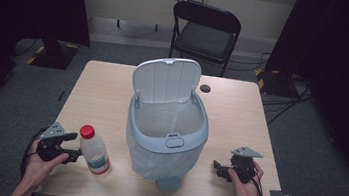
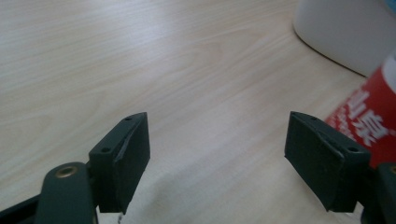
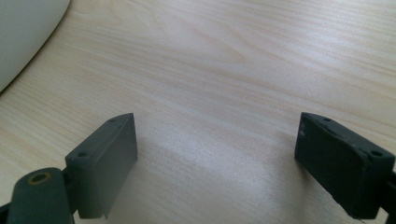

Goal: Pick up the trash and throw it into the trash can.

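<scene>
Red-capped bottle stands upright just right of the wide-open left gripper, nearer than the empty, open right gripper

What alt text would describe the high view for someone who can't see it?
An open-lidded bin stands mid-table, a red-capped bottle to its left. A person's hands hold the open left gripper and right gripper at the near edge.

We see the bin, its lid raised, blocking the table's middle between our grippers. The bottle stands just beside the left gripper, crowding its inner side. Bare wood lies before the right gripper and along both far edges.
</scene>
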Tool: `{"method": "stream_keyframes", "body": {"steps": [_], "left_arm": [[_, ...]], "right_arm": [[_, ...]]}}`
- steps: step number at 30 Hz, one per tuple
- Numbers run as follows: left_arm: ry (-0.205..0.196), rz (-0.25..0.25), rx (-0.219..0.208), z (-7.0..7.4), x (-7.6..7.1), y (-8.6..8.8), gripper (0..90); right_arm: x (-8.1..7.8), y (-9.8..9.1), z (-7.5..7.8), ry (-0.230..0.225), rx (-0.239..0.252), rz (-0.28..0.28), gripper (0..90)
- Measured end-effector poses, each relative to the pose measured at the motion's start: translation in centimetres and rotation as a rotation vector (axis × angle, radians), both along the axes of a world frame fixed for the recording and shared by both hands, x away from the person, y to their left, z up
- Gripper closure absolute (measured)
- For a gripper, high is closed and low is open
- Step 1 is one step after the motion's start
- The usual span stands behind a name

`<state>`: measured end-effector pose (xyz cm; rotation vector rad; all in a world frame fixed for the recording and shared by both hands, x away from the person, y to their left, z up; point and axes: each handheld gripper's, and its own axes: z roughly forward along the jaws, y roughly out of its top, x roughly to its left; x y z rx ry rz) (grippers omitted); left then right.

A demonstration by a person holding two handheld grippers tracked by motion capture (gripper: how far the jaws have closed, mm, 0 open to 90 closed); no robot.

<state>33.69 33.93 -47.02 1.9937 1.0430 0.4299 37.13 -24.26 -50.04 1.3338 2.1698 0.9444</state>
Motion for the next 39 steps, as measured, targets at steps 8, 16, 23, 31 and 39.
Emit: {"method": "stream_keyframes", "body": {"steps": [8, 16, 23, 31, 39], "left_arm": [[0.039, -0.048, -0.066, -0.2, -1.7, 0.3, 18.8], [0.043, -0.115, -0.034, -0.3, -3.1, 0.1, 19.6], [0.037, -0.178, -0.073, -0.4, -4.7, -0.5, 17.4], [0.035, -0.220, -0.118, 0.1, -4.1, -2.8, 15.7], [0.020, -0.232, -0.096, -0.1, -3.5, -4.9, 15.7]], "right_arm": [[0.0, 0.0, 0.0, 0.000, 0.000, 0.000, 11.7], [0.0, 0.0, 0.0, 0.000, 0.001, -0.001, 11.7], [0.0, 0.1, 0.0, -0.003, -0.001, -0.006, 11.6], [0.0, 0.1, 0.0, -0.002, -0.001, -0.009, 11.5], [0.0, 0.1, 0.0, -0.002, -0.001, -0.009, 11.5]]}}
